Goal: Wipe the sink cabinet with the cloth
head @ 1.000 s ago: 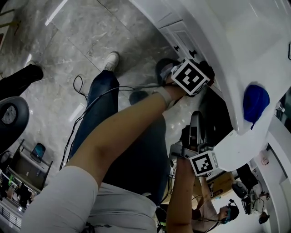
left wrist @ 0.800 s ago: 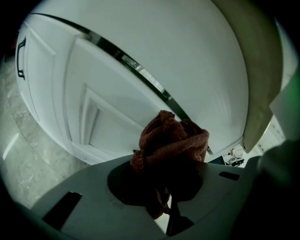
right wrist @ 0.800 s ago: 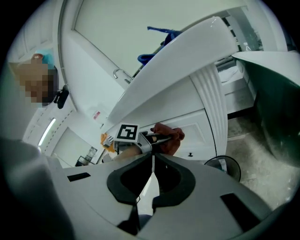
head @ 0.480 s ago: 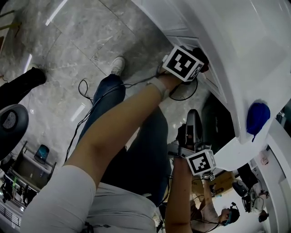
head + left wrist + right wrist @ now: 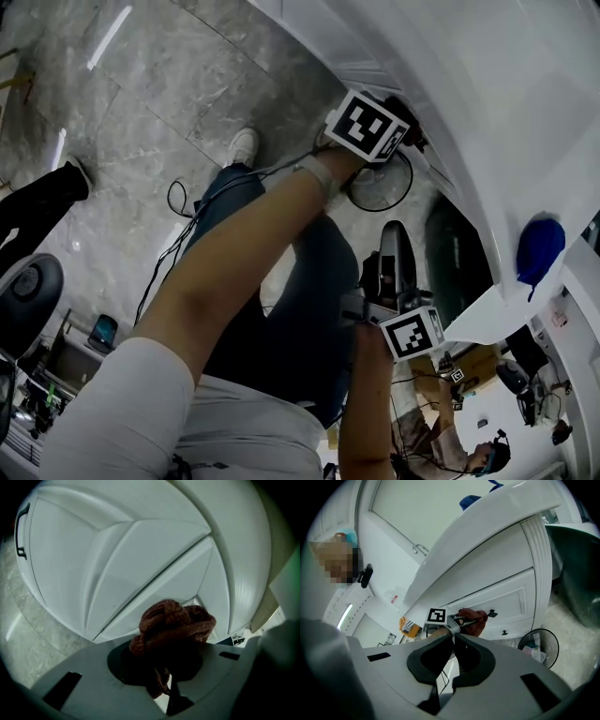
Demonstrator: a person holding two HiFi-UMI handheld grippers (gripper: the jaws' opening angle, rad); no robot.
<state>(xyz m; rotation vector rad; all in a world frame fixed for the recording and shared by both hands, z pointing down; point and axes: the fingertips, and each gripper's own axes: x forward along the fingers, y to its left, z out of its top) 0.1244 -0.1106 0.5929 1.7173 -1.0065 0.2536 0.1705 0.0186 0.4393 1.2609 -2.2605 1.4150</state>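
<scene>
Reddish-brown knitted cloth [image 5: 174,620], bunched, clamped in left gripper [image 5: 171,641] jaws; right gripper [image 5: 453,637] jaws together.

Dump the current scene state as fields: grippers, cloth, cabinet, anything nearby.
left gripper: shut on cloth
cloth: reddish-brown, bunched, up at the cabinet front; contact not certain
right gripper: jaws together, nothing between them, away from the cabinet
sink cabinet: white, panelled doors, black handle
countertop: white, blue object on it
floor: grey tile, wire basket by the cabinet base
</scene>
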